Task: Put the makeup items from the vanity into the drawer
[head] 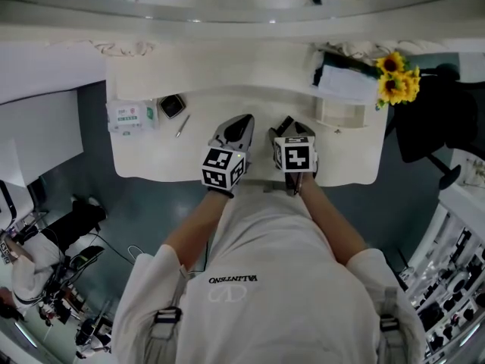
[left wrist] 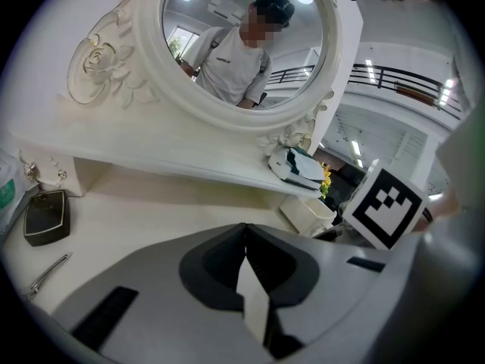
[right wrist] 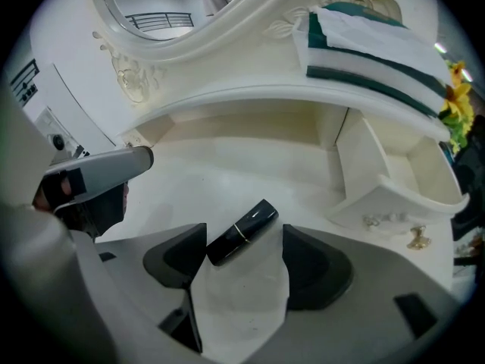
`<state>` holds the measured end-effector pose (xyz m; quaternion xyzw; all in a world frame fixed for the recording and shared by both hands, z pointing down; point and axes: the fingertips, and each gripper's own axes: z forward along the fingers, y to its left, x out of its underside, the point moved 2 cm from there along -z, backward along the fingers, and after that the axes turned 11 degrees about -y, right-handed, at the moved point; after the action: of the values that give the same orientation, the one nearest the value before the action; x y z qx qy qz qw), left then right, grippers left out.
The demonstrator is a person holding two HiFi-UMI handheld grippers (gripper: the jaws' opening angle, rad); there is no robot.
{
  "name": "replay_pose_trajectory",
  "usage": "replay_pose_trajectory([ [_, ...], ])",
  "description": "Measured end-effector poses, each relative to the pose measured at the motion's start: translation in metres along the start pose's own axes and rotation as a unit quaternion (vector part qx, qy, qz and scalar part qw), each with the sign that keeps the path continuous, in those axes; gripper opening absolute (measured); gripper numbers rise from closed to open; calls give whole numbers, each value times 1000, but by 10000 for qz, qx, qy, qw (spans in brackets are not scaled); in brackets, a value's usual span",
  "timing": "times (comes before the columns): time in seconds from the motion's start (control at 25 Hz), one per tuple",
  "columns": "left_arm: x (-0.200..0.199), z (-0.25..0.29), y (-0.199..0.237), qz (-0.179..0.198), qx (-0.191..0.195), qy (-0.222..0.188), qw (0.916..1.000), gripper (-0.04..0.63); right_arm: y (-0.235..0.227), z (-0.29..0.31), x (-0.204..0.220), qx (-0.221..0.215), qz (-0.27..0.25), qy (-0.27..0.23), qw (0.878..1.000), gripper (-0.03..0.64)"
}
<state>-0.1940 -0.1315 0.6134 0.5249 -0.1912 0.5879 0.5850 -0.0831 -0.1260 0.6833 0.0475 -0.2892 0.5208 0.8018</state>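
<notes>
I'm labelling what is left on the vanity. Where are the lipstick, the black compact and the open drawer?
lipstick (right wrist: 242,232): right gripper view, middle of the black tube.
black compact (left wrist: 47,217): left gripper view, centre of its lid.
open drawer (right wrist: 405,171): right gripper view, bare inside floor.

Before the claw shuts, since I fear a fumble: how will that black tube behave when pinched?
The black tube looks round and lies on its side on the vanity top, so it will probably roll if nudged. Its glossy shell may slip under a pinch. It seems rigid and likely light.
</notes>
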Motion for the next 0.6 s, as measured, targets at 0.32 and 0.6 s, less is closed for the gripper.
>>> replay_pose_trajectory([
  [0.32,0,-3,-2,32,-16,-10,10000,2,-16,-3,3,490,-157,-7,9987,172],
  [0.6,4,-6,-5,39,-31,17,10000,0,-19,-1,4,478,-232,-60,9986,127],
])
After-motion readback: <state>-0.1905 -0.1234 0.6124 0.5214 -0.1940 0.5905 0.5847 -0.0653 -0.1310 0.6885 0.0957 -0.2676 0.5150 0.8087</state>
